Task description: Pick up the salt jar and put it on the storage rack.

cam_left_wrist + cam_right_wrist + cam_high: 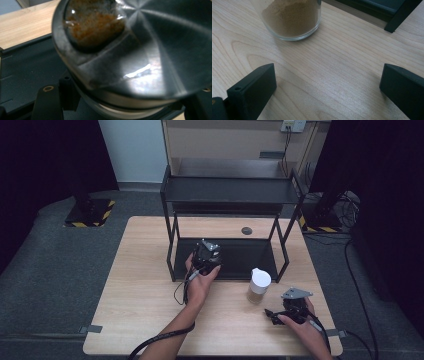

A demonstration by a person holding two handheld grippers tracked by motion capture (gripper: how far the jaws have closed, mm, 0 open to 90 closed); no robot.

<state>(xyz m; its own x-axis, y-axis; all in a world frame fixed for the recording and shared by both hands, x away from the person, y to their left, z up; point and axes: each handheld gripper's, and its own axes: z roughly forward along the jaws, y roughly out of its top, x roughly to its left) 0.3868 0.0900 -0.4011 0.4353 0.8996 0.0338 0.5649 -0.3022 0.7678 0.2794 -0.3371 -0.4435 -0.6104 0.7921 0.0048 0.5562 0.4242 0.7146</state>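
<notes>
nearest you, at the table's (150, 320) front right, your right gripper (280, 315) lies low on the wood w/ your hand on it; its grey plate sits on top. right gripper view: both black jaws stand wide apart, bare wood between them, nothing pinched. just beyond the jaws, a glass jar of tan powder (292, 17) stands upright on the table; high view shows the same jar w/ a white lid (259, 285), near the rack's (230, 190) right front leg and apart from the gripper.

mid-table, your left hand (199, 287) carries the left gripper (206, 256), at the front edge of the rack's lower shelf (250, 257). left gripper view: jaws are clamped on a glass jar w/ a shiny metal lid (150, 50), held tilted, lid toward the camera, orange-brown contents seen thru the glass at upper left. dark shelf surface lies under and behind it; whether the jar touches the shelf can't be told.

farther back: rack's upper shelf, a small round dark disc (246, 230) on the table behind the rack, then grey floor.
</notes>
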